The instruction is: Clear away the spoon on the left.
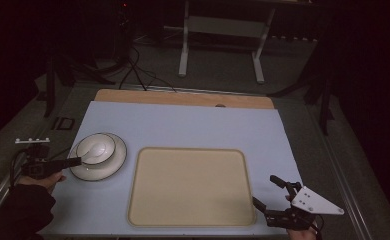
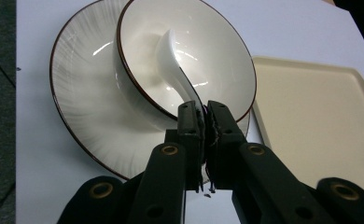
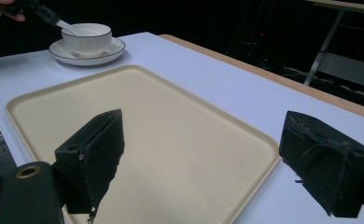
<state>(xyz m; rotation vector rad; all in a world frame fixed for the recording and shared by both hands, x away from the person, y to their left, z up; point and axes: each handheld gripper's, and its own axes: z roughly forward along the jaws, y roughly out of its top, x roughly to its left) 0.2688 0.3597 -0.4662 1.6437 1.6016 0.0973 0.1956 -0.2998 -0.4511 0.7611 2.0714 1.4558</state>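
Observation:
A white bowl (image 1: pixel 96 148) with a dark rim sits on a matching white plate (image 1: pixel 114 162) at the table's left. A white spoon (image 2: pixel 176 60) lies in the bowl, its handle sticking out over the rim. My left gripper (image 2: pixel 203 112) is shut on that handle, and in the high view this gripper (image 1: pixel 73 162) reaches in from the left. My right gripper (image 1: pixel 267 192) stands open near the front right corner of the beige tray (image 1: pixel 190 186), with nothing between its jaws. In the right gripper view the bowl (image 3: pixel 87 36) and plate (image 3: pixel 117 46) stand far off.
The tray (image 3: pixel 171 140) lies empty in the middle of a pale blue mat (image 1: pixel 193 125). A wooden table edge (image 1: pixel 183 98) runs along the back. Beyond it are a metal stand (image 1: pixel 222 45) and cables (image 1: pixel 138 70) on the floor.

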